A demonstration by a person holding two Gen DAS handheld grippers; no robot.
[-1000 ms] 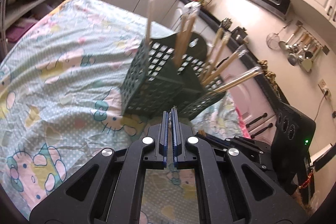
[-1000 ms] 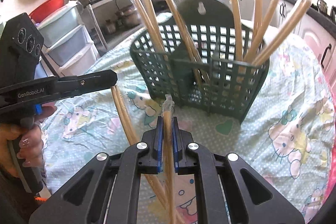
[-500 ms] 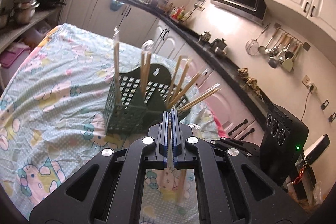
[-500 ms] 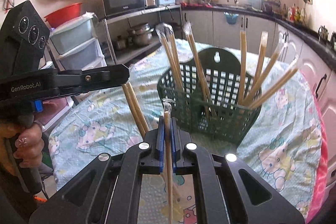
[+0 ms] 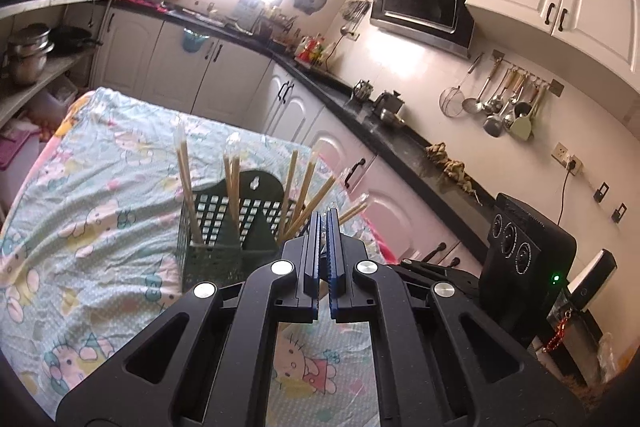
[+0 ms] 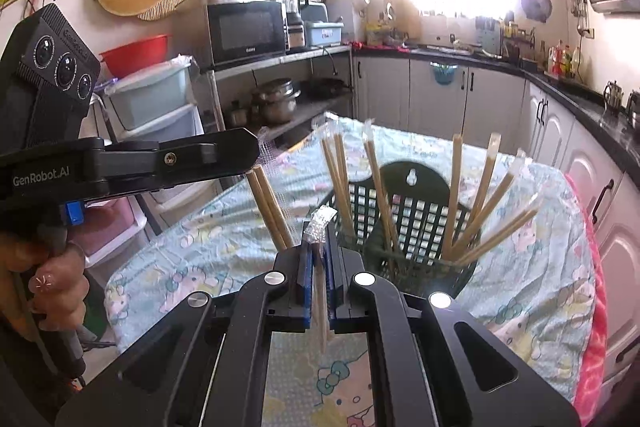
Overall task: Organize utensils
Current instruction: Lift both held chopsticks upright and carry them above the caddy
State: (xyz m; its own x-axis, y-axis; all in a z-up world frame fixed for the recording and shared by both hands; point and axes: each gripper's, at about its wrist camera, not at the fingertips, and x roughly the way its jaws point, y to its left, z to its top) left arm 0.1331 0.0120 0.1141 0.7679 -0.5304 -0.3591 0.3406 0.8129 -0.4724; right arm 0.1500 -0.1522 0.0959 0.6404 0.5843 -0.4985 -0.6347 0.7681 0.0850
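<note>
A dark green slotted basket stands on the cartoon-print tablecloth with several wrapped chopstick pairs upright in it. My left gripper is shut on a wrapped chopstick pair; that pair shows in the right wrist view hanging below the left gripper's fingers. My right gripper is shut on another wrapped chopstick pair, its plastic tip sticking up between the pads. Both grippers are raised above the table, short of the basket.
The table has its edges at left and right. Kitchen counters and cabinets run behind. A shelf with pots, a microwave and storage tubs stands at the left in the right wrist view.
Both grippers have lifted up and back from the basket, each still holding its chopstick pair; the basket now looks smaller and lower in both views.
</note>
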